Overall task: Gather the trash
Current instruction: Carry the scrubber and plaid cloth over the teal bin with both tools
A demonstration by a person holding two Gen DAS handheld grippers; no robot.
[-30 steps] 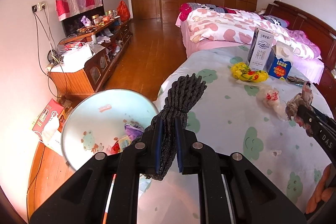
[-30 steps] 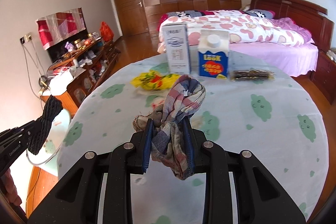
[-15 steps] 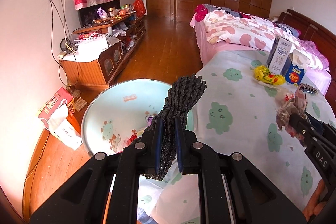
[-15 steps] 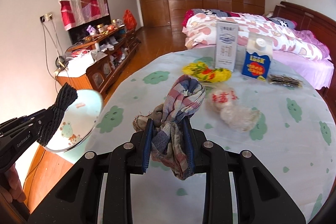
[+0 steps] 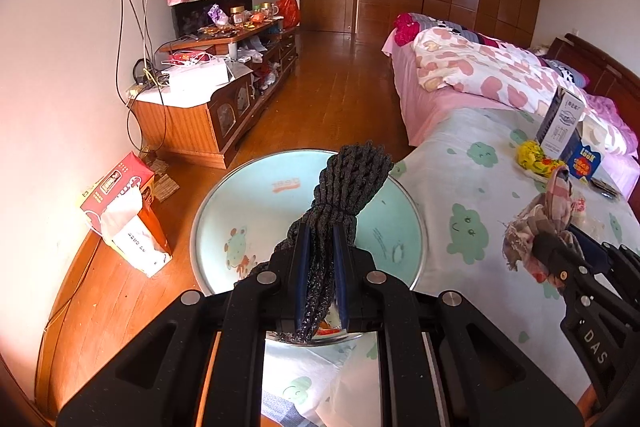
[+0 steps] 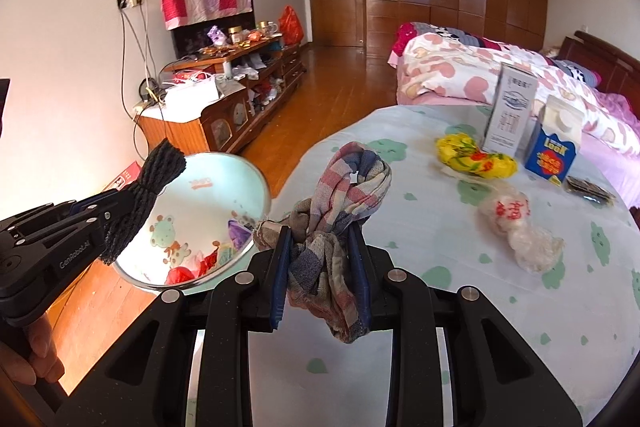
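My left gripper is shut on a bundle of dark knotted rope and holds it over the round pale-blue basin beside the table. The basin holds several bits of coloured trash. My right gripper is shut on a plaid rag, held above the table's left edge near the basin. The rag and right gripper also show at the right of the left wrist view. The left gripper with the rope shows at the left of the right wrist view.
On the cloud-print tablecloth lie a yellow wrapper, a crumpled plastic bag, a grey carton, a blue carton and a dark packet. A tissue box sits on the floor; a cabinet and bed stand behind.
Both grippers have swung left toward the basin with their loads. The rope now hangs over the basin's middle; the rag has come to the table's left edge.
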